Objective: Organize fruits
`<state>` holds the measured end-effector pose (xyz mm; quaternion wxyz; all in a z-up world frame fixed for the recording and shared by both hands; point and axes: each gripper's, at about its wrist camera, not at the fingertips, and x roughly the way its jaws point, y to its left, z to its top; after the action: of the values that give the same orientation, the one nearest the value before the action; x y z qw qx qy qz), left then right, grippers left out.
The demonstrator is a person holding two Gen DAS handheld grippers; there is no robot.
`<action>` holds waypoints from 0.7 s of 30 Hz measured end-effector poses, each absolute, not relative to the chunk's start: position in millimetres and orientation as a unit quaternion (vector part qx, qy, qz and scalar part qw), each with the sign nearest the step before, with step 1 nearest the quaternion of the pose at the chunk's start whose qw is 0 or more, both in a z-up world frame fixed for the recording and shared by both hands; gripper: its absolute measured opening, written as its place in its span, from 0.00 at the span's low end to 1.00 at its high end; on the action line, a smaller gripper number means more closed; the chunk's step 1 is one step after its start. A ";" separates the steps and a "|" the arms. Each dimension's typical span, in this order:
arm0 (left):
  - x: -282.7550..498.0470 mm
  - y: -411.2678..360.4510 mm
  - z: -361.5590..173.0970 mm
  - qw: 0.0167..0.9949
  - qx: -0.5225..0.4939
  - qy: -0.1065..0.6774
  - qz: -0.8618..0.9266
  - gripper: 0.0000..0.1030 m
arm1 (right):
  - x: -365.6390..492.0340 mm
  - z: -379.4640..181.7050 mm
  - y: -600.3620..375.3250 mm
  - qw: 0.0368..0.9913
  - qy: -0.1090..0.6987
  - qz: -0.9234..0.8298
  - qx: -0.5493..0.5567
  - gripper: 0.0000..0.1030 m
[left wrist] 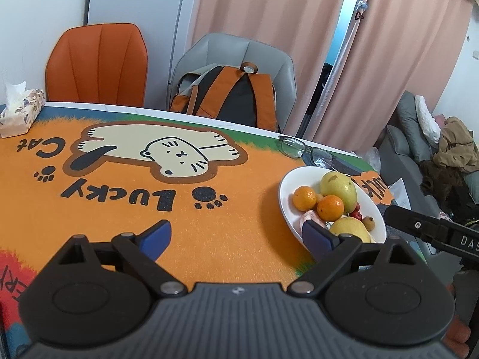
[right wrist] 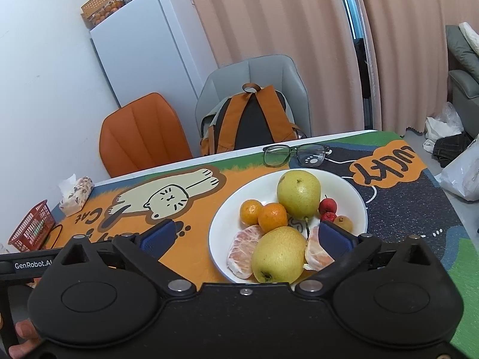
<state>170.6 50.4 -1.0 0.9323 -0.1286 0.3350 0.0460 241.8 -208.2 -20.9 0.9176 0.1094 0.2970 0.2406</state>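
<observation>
Your right gripper (right wrist: pixel 245 236) and left gripper (left wrist: pixel 236 236) hang empty, jaws spread wide, since all fruit already sits in the white plate (right wrist: pixel 356 197).

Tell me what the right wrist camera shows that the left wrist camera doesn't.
Only the right wrist view shows the white fridge with baskets on top, the red basket on the table, and two peeled citrus segments in full. Only the left wrist view shows the grey sofa with clothes piled on it. Both show the white plate with two pears, two oranges and small red fruits, the glasses, the tissue box, the backpack on the grey chair, the orange chair, and open, empty jaws.
</observation>
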 end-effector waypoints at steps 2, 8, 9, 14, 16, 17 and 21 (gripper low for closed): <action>167.4 49.6 1.5 0.933 -0.128 0.333 0.046 0.91 | 239.0 -18.4 -209.8 0.918 0.295 0.241 0.109 1.00; 157.1 47.4 8.3 0.934 -0.123 0.331 0.048 0.91 | 227.7 -9.6 -213.0 0.921 0.286 0.243 0.105 1.00; 155.1 46.9 9.5 0.934 -0.121 0.331 0.051 0.91 | 225.0 -8.2 -213.3 0.921 0.284 0.244 0.104 1.00; 142.0 44.7 14.5 0.936 -0.113 0.329 0.052 0.91 | 213.2 -1.6 -212.1 0.922 0.280 0.249 0.093 1.00; 139.1 44.6 15.5 0.937 -0.113 0.328 0.051 0.91 | 208.3 0.8 -211.3 0.923 0.278 0.249 0.087 1.00; 135.9 44.6 16.4 0.937 -0.112 0.326 0.051 0.91 | 205.9 1.9 -211.0 0.924 0.277 0.249 0.084 1.00; 123.7 44.1 20.0 0.939 -0.110 0.323 0.051 0.92 | 195.8 5.9 -210.8 0.926 0.272 0.251 0.079 1.00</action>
<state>123.7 44.1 20.0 0.9387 -0.1097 0.3229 0.0506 195.8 -210.8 5.9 0.9255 0.0787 0.2724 0.2511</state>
